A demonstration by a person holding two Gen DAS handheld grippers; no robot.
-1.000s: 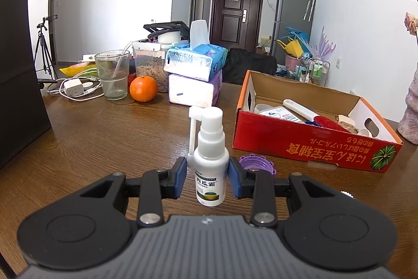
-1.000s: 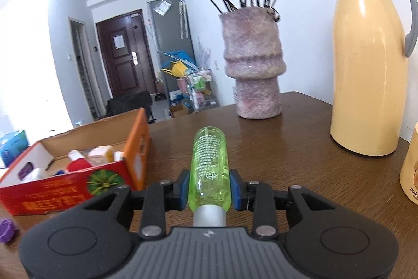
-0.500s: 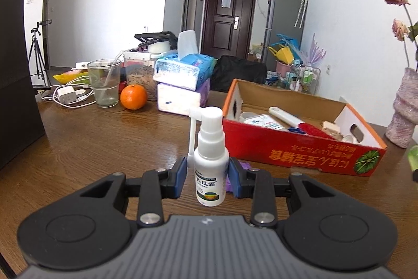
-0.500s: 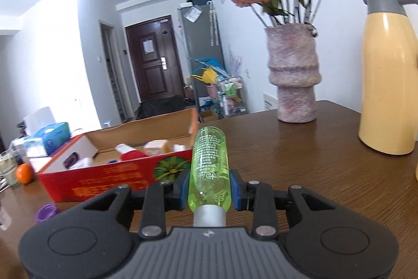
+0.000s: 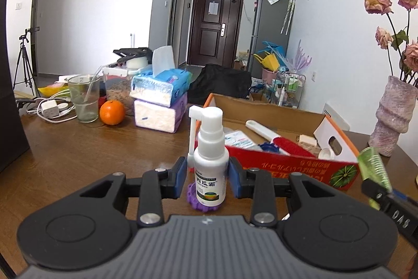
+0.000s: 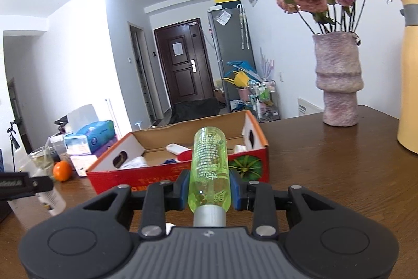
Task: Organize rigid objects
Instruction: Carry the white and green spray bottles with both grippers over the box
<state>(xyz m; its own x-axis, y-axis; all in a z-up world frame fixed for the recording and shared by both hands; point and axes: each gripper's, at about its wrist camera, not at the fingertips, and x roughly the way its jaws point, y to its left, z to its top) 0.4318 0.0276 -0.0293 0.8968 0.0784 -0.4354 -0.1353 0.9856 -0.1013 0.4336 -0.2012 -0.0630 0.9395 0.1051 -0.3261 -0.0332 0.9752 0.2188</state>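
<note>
- Left gripper (image 5: pixel 208 181) is clamped on a small white spray bottle (image 5: pixel 211 161), blue pads pressed to both sides of its body.
- That bottle stands upright between the pads, its white nozzle arm folded down on the left side, label facing the camera.
- Right under and behind the bottle, a purple ring-shaped cap (image 5: pixel 194 196) lies on the brown table (image 5: pixel 78 153).
- Beyond the bottle and a touch to the right sits the red cardboard box (image 5: pixel 295 165), open on top, with a white-handled brush with a red head (image 5: pixel 271 136) and small packets inside.
- Right gripper (image 6: pixel 209 191) is squeezed on a clear green bottle (image 6: pixel 210 169), held near its silver cap (image 6: pixel 209 216).
- The green bottle points forward along the fingers, its rounded base aimed at the box (image 6: pixel 180 169), which sits just ahead of it on the table.
- In the left view, the green bottle's end (image 5: pixel 371 164) pokes in at the right edge, beside the box's near right corner.
- In the right view, the white bottle (image 6: pixel 49 196) shows at the far left, blurred, left of the box.
- Off to the left on the table: an orange (image 5: pixel 111 112), a drinking glass (image 5: pixel 84 98) and stacked tissue packs (image 5: pixel 159 96).
- A pink vase with dried roses (image 6: pixel 338 80) stands well to the right of the box.
</note>
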